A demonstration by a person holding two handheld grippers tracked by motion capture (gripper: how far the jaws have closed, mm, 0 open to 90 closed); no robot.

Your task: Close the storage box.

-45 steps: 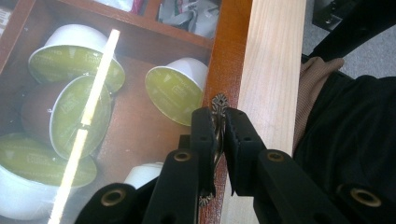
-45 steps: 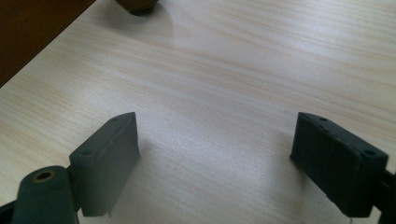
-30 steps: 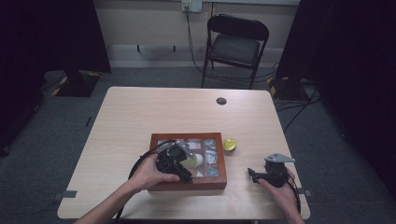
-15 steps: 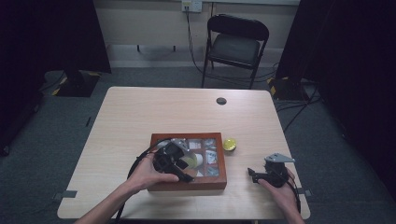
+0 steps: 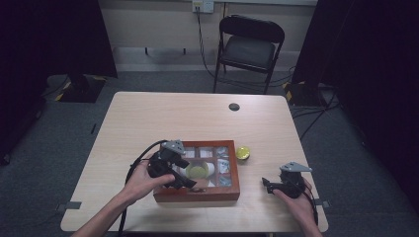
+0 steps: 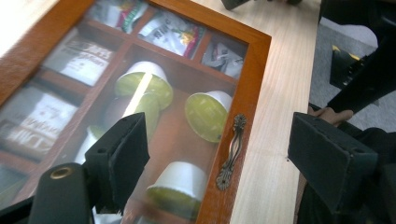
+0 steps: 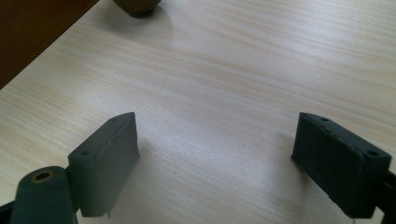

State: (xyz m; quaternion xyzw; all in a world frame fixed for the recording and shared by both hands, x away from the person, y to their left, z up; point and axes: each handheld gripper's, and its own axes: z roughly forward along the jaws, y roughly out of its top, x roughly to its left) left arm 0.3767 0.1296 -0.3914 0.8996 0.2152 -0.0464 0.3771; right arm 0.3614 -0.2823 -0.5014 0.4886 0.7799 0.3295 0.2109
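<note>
A red-brown wooden box [image 5: 197, 195] with a glass lid lies near the table's front edge. Through the glass I see yellow-green pods [image 6: 207, 114] and packets [image 6: 173, 32] in compartments. A small brass handle [image 6: 232, 149] sits on the lid's frame [image 6: 254, 70]. My left gripper [image 5: 188, 174] hovers over the box's front left part; its jaws have just been opening and stand wide, with nothing held between them [image 6: 219, 135]. A loose yellow pod [image 5: 242, 152] rests on the table right of the box. My right gripper [image 5: 267, 183] is open just above bare tabletop [image 7: 215, 126].
The light wood table [image 5: 197, 118] has a small black disc [image 5: 234, 106] at the back. A black folding chair [image 5: 249, 47] stands beyond the far edge. The box's corner [image 7: 28, 32] is at the upper left in the right gripper view.
The left gripper's jaws have opened wide, and the hand has lifted a little and drawn back towards the box's left. The right hand has not moved.
</note>
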